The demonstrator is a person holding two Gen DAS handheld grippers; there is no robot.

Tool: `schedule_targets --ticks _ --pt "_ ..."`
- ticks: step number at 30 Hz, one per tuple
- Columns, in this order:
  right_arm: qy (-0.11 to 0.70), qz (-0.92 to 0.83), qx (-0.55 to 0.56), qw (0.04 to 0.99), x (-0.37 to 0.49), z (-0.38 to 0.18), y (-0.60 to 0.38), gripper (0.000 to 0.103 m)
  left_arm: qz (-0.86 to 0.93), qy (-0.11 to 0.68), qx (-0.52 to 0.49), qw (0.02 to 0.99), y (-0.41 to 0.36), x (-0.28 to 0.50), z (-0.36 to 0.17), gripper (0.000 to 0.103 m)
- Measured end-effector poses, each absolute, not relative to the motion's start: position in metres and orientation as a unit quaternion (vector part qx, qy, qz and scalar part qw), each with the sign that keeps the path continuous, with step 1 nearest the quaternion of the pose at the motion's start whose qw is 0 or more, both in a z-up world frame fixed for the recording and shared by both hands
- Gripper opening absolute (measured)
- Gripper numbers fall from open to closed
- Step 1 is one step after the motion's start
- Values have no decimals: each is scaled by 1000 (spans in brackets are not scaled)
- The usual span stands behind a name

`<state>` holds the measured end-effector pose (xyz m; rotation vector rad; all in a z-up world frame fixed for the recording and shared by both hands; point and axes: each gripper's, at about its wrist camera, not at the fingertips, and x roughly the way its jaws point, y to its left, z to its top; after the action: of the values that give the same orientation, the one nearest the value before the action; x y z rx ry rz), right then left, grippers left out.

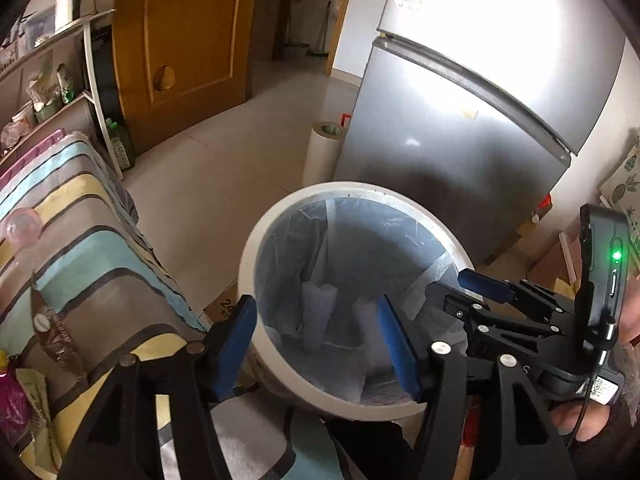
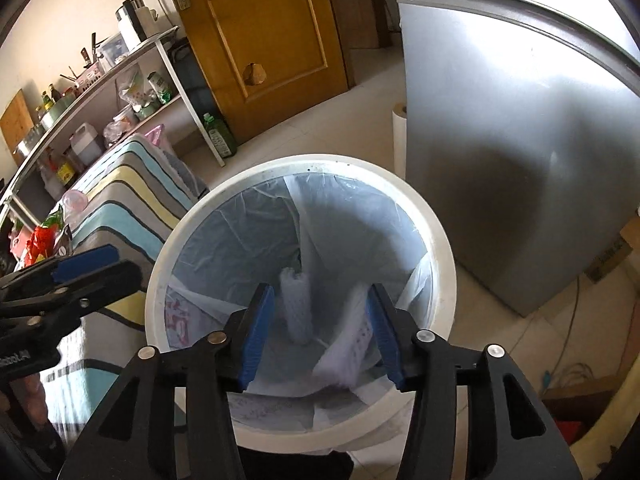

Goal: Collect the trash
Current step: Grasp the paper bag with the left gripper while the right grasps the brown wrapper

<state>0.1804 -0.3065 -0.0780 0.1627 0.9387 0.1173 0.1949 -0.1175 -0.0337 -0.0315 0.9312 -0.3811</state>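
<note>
Pale floor tiles [image 1: 224,168] run between a silver fridge [image 1: 460,128], a brown wooden door [image 2: 260,40] and cluttered white shelves [image 2: 100,92].

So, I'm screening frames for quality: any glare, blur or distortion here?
Left wrist view: the fridge top is blown out white; edges bow and vignette. Right wrist view: same glare on the fridge's top right, and white trash in the bin looks smeared between the open right claw.

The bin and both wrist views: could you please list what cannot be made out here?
- Bin bottom, right wrist view: right gripper fingers and liner folds cover it.
- White items in the bin, both views: motion-blurred, so unidentifiable.
- Table clutter, left wrist view: cut off by the left edge.
- Shelf bottle labels, right wrist view: too small.
</note>
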Motion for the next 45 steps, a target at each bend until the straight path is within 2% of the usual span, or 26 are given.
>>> schedule_targets --ticks 11,23,32,34,36,45 --pt "387 90 81 914 148 -33 -275 53 -142 392 -29 909 -68 152 6 71" --pt "307 189 21 933 117 -4 -190 53 -66 360 -55 929 10 105 21 72" --pt "318 256 2 913 119 -2 -131 53 18 344 -89 935 97 65 19 73" --pt "331 257 6 908 125 -6 -121 53 36 344 -101 933 118 58 15 74" --pt "344 255 2 904 128 -11 -114 53 43 345 -111 931 135 51 10 80" --pt "368 290 -41 883 153 -28 -70 53 53 360 -147 920 175 49 -9 84"
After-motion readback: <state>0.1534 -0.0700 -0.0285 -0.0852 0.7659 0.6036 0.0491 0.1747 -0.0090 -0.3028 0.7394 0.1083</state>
